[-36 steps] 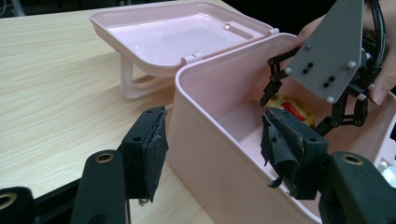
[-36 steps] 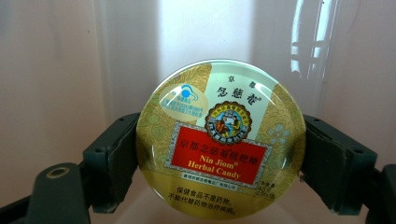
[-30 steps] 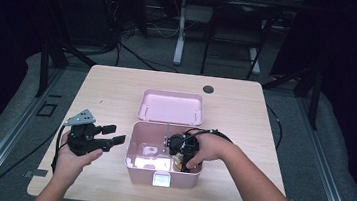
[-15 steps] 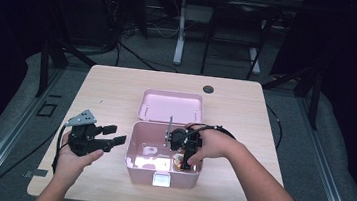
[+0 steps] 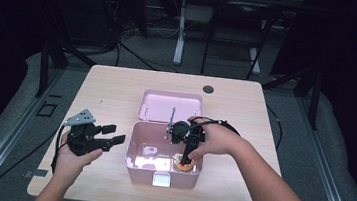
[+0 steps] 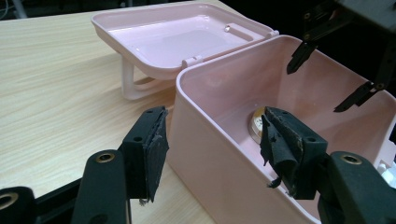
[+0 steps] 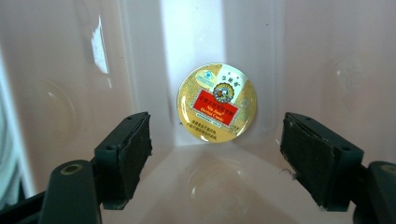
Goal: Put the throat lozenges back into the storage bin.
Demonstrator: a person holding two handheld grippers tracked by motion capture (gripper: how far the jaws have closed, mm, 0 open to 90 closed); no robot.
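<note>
The round tin (image 7: 216, 102) lay on the floor of the pink box (image 5: 133, 152), so placing looked done. The right gripper (image 5: 187, 154) hung above it, its jaws just narrowed slightly yet empty. The left gripper (image 5: 112, 139) waited open beside the box; the lid (image 5: 170, 107) was left unclosed.
</note>
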